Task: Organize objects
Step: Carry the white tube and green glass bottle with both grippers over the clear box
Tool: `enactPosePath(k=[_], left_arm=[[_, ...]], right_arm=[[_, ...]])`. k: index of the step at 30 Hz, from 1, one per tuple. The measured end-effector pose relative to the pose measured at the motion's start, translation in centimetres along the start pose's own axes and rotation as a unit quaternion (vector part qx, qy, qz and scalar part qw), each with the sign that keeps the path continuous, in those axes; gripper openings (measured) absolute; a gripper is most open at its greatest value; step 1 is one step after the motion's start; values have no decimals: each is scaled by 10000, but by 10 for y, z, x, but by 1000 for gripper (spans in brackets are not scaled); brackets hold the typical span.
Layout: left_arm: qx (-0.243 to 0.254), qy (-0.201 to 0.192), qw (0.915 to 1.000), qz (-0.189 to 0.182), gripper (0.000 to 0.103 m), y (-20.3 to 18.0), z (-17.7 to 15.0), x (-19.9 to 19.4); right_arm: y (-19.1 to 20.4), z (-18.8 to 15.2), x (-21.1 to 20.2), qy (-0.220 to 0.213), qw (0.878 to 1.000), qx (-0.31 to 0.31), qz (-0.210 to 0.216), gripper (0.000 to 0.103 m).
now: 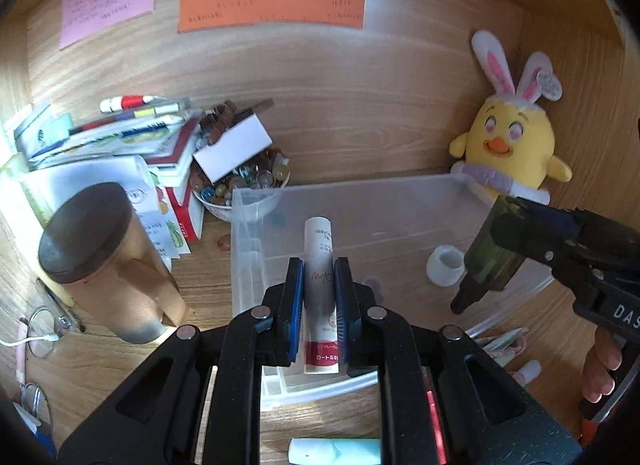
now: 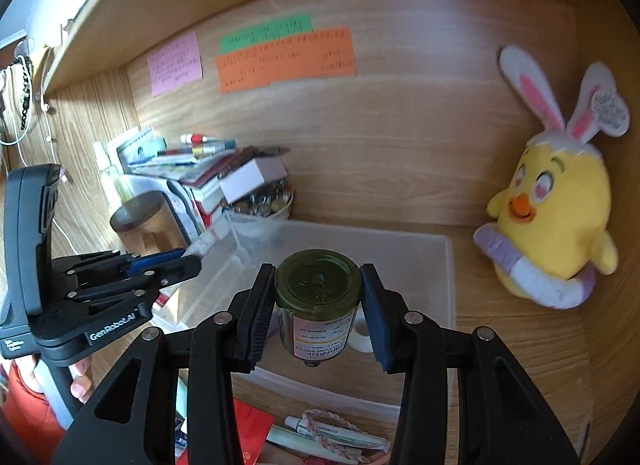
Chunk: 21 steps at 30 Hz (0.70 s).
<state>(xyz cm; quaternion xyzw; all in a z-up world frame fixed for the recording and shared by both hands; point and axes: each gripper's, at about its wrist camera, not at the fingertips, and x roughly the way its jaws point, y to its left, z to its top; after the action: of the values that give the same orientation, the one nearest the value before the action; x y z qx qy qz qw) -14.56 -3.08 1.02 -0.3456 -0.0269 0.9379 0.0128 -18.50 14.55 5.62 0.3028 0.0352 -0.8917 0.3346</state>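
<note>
left wrist view: the left gripper [image 1: 319,297] is clamping a white tube [image 1: 320,265] upright over the clear plastic bin [image 1: 256,201]. the right gripper [image 2: 318,305] is squeezing a green pump bottle [image 2: 318,293], base forward, above the same bin beside a yellow chick plush [image 2: 556,221].

The clear plastic bin [image 1: 400,201] is open at the top and its floor is mostly bare; only a small white ring [image 1: 445,265] lies near its right side. To the left, the brown-lidded jar [image 1: 100,253], the stack of books [image 1: 132,145] and the bowl of beads [image 1: 244,189] crowd the desk [image 1: 208,265]. On the right, the yellow plush chick [image 2: 552,217] stands just beside the bin.
</note>
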Motion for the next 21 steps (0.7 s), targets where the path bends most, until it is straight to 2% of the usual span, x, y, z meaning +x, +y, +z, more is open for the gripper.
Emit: enactPosePath(k=[4, 7, 13, 21], left_arm=[[68, 124, 9999, -28, 14, -1, -1, 12], [119, 178, 9998, -46, 14, -2, -2, 18], [91, 345, 9992, -194, 14, 0, -3, 30], [170, 331, 9991, -179, 14, -2, -4, 29]], right_arm=[[-8, -6, 18, 332, 9987, 215, 326, 39], [-11, -10, 28, 514, 9976, 262, 380, 39], [-15, -10, 37, 634, 9972, 259, 287, 39], [-18, -11, 45, 687, 9973, 220, -139, 40]])
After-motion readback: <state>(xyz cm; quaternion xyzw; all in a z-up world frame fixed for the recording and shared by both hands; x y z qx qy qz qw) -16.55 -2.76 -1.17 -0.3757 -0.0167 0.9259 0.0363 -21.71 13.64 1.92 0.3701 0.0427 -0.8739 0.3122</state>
